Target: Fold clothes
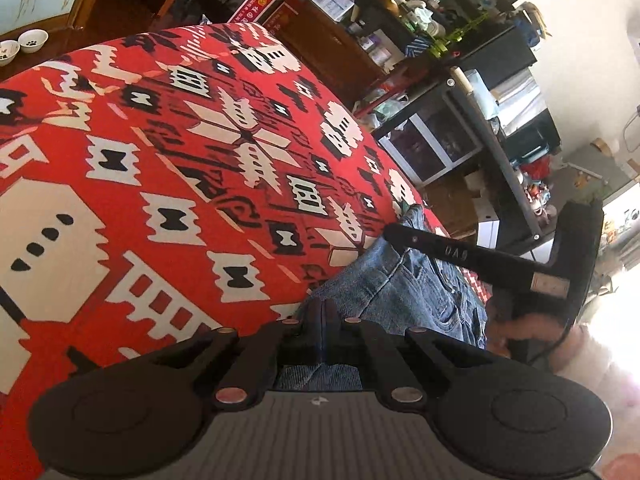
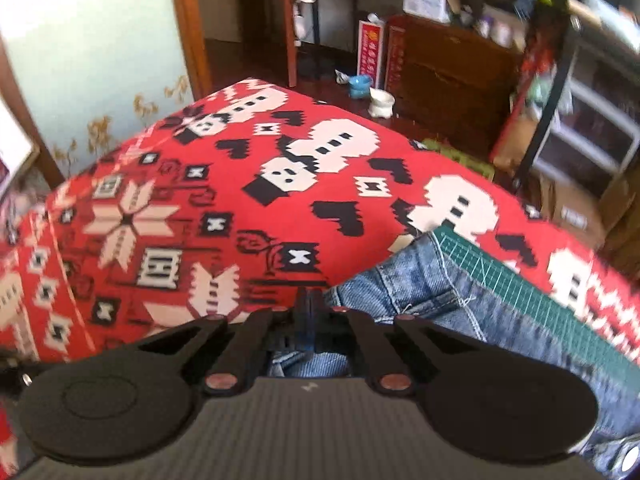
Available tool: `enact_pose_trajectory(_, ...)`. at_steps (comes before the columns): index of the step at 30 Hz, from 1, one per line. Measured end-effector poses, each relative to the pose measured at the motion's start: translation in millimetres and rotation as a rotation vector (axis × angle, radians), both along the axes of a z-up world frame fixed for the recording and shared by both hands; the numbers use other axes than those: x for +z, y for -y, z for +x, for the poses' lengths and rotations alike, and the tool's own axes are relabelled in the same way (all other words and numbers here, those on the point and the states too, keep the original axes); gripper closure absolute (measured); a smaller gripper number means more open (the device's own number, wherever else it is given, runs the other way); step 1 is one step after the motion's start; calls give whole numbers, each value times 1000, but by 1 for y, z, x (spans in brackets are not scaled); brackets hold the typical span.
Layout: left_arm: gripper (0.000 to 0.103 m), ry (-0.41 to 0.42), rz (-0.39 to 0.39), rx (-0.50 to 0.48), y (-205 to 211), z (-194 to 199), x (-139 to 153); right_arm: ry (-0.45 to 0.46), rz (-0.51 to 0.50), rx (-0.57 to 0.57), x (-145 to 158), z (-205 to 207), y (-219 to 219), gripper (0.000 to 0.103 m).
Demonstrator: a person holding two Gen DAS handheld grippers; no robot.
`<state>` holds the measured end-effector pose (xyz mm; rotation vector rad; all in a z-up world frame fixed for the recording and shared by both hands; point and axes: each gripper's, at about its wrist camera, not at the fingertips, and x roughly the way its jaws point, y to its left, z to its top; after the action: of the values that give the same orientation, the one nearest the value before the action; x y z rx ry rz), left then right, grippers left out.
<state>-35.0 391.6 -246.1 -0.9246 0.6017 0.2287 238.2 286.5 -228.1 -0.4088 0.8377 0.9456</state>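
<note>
Covering the bench is a red cloth with white and black shapes, and it fills the left side of both views. At the far left of the left wrist view, two small white bowls sit on the dark floor past the bench. Moving right, the left tongs are squeezed tight on a fold of the blue jeans. The jeans lie bunched at the right edge of the bench. The right tongs show as a black bar just above the jeans in this view. Dark shelves full of small things stand farther right. In the right wrist view, the right tongs are pinched tight on the jeans too. Right beside the jeans lies a green mat with a grid, on the red cloth.
</note>
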Motion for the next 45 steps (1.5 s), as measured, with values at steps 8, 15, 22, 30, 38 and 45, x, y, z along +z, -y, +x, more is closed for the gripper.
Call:
enact_pose_trajectory(8, 101, 29, 37, -19, 7, 7, 7, -56, 31, 172, 11, -46, 7, 99)
enact_pose_trajectory(15, 101, 68, 54, -38, 13, 31, 11, 51, -5, 101, 0, -38, -2, 99)
enact_pose_trajectory(22, 100, 132, 7, -78, 9, 64, 17, 23, 41, -24, 18, 6, 19, 98)
enact_pose_trajectory(30, 100, 74, 38, -120, 16, 99, 8, -35, 11, -52, 3, 25, 15, 103)
enact_pose_trajectory(38, 100, 65, 40, -112, 13, 98, -3, -74, 87, -108, 4, 39, 3, 103)
enact_pose_trajectory(45, 100, 76, 39, -110, 13, 96, -5, -73, 60, -148, 16, 53, 22, 103)
